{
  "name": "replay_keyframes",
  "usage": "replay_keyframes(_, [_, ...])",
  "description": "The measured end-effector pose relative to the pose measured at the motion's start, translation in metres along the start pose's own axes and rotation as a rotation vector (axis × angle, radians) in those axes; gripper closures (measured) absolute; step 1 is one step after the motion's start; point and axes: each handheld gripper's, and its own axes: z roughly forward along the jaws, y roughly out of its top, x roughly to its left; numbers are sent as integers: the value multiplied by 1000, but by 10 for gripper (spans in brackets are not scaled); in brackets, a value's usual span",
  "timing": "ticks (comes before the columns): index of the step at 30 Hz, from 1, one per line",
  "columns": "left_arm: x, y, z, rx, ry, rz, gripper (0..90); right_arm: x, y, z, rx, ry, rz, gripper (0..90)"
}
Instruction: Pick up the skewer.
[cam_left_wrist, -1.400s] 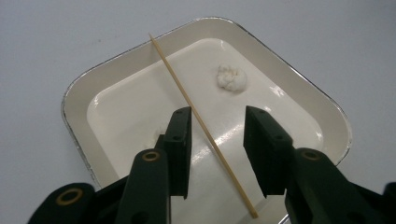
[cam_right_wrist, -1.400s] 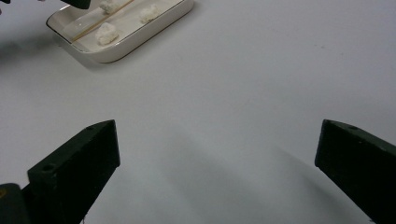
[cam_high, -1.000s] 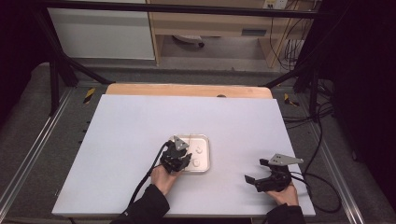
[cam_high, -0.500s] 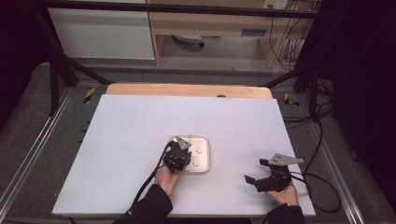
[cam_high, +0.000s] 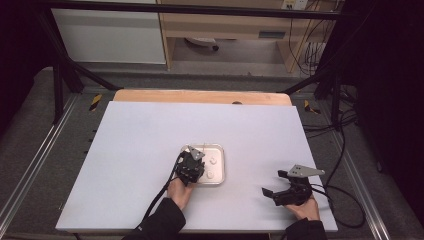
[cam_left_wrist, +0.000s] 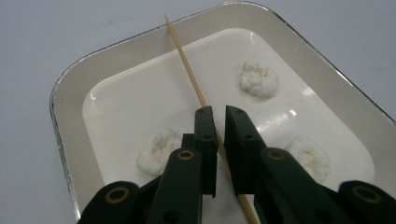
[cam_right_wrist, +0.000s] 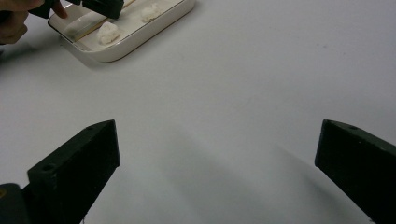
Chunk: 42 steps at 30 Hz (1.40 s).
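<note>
A white rectangular tray (cam_left_wrist: 70, 93) near the table's front holds three white fluffy lumps (cam_left_wrist: 259, 78) and a thin wooden skewer (cam_left_wrist: 187, 65) that lies slantwise across it. My left gripper (cam_left_wrist: 220, 116) reaches down into the tray (cam_high: 220, 148). Its jaws have just been closing and now stand almost together, shut on the skewer, which runs between the pads. My right gripper (cam_high: 274, 183) rests low over the bare table to the right of the tray, open wide with nothing between its fingers (cam_right_wrist: 217, 133).
The white table top (cam_high: 150, 135) has a wooden strip (cam_high: 200, 96) along its far edge. Metal rails and black frame posts stand beside the table. Cables trail from both grippers off the front and right side. The tray (cam_right_wrist: 140, 44) lies far up left in the right gripper view.
My left gripper has shifted slightly to the right over the tray and its jaws have narrowed. The right gripper has not moved.
</note>
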Motion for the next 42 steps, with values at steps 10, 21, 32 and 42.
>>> replay_keyframes(10, [0, 0, 1, -8, 12, -25, 840, 0, 0, 0, 1, 2, 2, 5])
replay_keyframes(21, [1, -1, 0, -16, 20, -32, 852, 0, 0, 0, 3, 1, -3, 5])
replay_keyframes(32, [2, -2, -1, -24, 0, -18, 880, 0, 0, 0, 2, 2, -3, 5])
replay_keyframes(42, [7, -3, -8, -48, -30, 6, 883, 0, 0, 0, 0, 4, -3, 5])
